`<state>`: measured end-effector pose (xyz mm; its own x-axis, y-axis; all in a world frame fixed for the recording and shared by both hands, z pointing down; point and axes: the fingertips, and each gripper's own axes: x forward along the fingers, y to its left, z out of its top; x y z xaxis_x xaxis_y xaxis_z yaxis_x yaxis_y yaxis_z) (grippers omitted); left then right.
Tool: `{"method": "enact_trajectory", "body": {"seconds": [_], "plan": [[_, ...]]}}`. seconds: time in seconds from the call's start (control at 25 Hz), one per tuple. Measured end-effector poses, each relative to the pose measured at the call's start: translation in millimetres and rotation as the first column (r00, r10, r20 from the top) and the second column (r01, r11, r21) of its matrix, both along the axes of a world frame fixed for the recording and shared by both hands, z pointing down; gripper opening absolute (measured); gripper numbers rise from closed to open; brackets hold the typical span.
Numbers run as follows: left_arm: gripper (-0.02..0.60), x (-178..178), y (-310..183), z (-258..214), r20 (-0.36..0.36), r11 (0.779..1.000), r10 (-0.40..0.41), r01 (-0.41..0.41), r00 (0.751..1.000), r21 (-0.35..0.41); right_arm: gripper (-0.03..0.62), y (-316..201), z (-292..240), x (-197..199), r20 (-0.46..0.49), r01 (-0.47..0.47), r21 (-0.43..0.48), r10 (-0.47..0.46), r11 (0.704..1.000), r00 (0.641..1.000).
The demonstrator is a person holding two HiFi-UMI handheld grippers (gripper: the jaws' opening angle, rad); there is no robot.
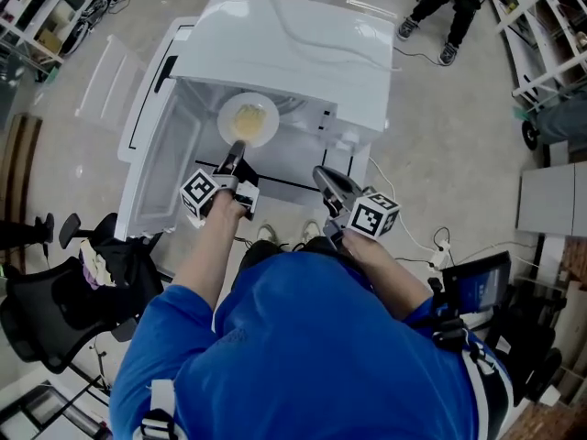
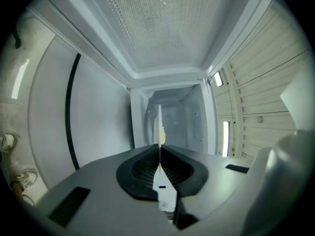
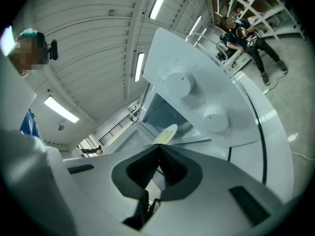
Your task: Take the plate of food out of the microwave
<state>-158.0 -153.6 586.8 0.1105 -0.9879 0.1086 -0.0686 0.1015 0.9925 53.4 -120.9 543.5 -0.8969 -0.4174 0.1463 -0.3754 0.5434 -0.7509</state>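
No words, numbers or brands are legible. The cubes on the left gripper (image 1: pixel 236 154) and right gripper (image 1: pixel 324 177) show only black-and-white squares.

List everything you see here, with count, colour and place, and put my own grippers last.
microwave: one, white, centre, door swung open to the left
plate: one, white, at the microwave's opening
food: one portion, yellow, on the plate
office chair: one, black, lower left
bystander: one, dark clothes, top right
left gripper: one, grey and black, shut on the plate's near rim
right gripper: one, grey and black, shut and empty, in front of the microwave
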Motion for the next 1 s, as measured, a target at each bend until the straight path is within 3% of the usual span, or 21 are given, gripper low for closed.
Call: {"method": "enact_trajectory", "body": {"seconds": [0.24, 0.48, 1.0], "plan": [[0.021, 11, 28, -17, -0.021, 0.997, -0.058, 0.059, 0.998, 0.048, -0.008, 0, 3, 7, 0.013, 0.069, -0.015, -0.069, 0.997, 0.998], [0.021, 14, 57, -26, -0.047, 0.995, -0.069, 0.072, 0.997, 0.070, -0.008, 4, 0, 1, 0.018, 0.080, 0.004, -0.080, 0.997, 0.997], [0.021, -2, 136, -36, -0.065, 0.994, 0.028, -0.021, 0.997, 0.104, -0.008, 83, -16, -26, 0.024, -0.023, 0.029, 0.023, 0.999, 0.999]]}}
